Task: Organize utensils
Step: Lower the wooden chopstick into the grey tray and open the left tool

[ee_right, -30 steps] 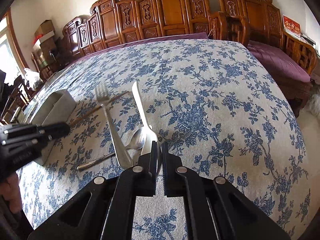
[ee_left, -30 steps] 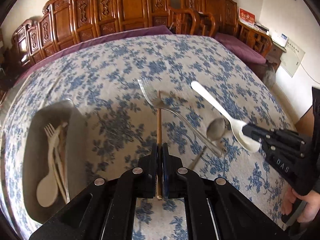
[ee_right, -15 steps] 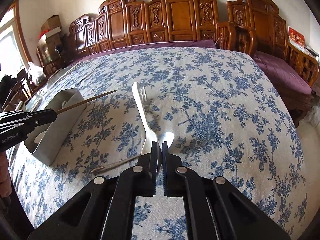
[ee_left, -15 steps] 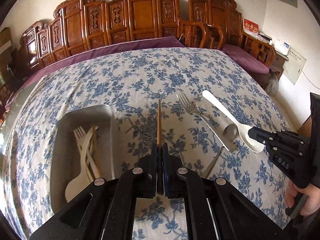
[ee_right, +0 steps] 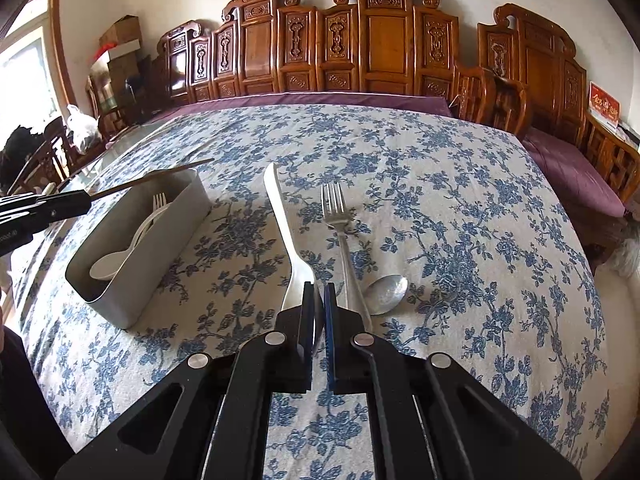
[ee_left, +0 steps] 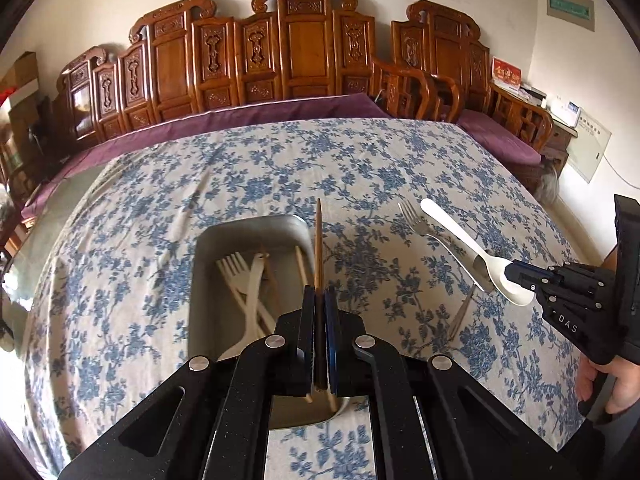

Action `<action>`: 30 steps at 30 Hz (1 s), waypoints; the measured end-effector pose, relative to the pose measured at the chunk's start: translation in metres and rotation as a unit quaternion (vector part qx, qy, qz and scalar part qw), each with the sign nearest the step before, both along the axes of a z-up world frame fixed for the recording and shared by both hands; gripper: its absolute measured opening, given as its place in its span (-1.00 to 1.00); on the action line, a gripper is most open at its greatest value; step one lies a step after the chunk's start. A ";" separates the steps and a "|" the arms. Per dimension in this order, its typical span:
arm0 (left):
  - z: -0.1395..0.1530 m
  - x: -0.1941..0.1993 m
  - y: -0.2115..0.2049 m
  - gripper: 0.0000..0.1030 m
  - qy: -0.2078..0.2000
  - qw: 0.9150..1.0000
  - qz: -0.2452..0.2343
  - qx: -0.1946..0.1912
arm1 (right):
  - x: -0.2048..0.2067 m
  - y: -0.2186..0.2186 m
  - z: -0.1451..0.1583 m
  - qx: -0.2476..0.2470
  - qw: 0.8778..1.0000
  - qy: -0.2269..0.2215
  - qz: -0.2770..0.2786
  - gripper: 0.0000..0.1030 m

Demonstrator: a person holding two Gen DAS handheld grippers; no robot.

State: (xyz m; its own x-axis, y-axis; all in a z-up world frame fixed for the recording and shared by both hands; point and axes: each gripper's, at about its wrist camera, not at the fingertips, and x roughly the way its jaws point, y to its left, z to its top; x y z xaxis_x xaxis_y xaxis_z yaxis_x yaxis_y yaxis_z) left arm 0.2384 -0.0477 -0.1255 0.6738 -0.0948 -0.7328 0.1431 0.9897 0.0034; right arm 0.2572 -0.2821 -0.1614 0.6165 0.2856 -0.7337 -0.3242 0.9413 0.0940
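Left wrist view is showing the left gripper (ee_left: 319,300) clamping a brown chopstick (ee_left: 318,240), its jaws pressed flat on the stick, which is pointing straight ahead and hanging over the right wall of the grey bin (ee_left: 208,264). The bin is sitting on the blue-flowered tablecloth (ee_left: 280,168) toward the near left edge of the tabletop, and a pale fork (ee_left: 236,268), a pale spoon (ee_left: 252,304) and more chopsticks (ee_left: 301,264) are lying inside it. To the right, the right gripper (ee_left: 510,274) is pinching the bowl of a white spoon (ee_left: 460,236), whose handle is slanting up and away above the cloth. A metal fork (ee_left: 432,236) is lying on the cloth just beside that spoon, tines pointing to the far edge. Right wrist view is showing the same grip from behind: the right gripper (ee_right: 319,300) is closing on the white spoon (ee_right: 280,216), with only a thin slit between the pads. The metal fork (ee_right: 344,240) is resting right of it, and a metal spoon (ee_right: 386,290) is lying across the fork's handle near the front edge. At the left, the left gripper (ee_right: 86,198) is holding the chopstick (ee_right: 156,178) above the bin (ee_right: 160,256).
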 end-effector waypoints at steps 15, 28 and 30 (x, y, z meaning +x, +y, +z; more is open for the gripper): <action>-0.008 -0.012 0.047 -0.92 -0.005 0.999 0.033 -0.007 | -0.015 0.038 0.005 -0.010 1.000 0.001 0.014 -0.89; -0.038 -0.010 0.063 -0.92 0.026 0.998 0.055 -0.004 | -0.028 0.070 0.004 -0.010 0.999 0.003 0.042 -0.89; -0.040 -0.008 0.062 -0.92 0.029 0.998 0.054 -0.002 | -0.029 0.072 0.005 -0.008 0.999 0.002 0.042 -0.89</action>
State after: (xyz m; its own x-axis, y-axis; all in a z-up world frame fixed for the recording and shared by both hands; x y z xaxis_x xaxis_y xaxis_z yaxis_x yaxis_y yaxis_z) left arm 0.2302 0.0145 -0.1650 0.6374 -0.0270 -0.7700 0.0351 0.9994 -0.0060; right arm 0.2283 -0.2101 -0.1561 0.5874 0.3249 -0.7412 -0.4024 0.9119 0.0808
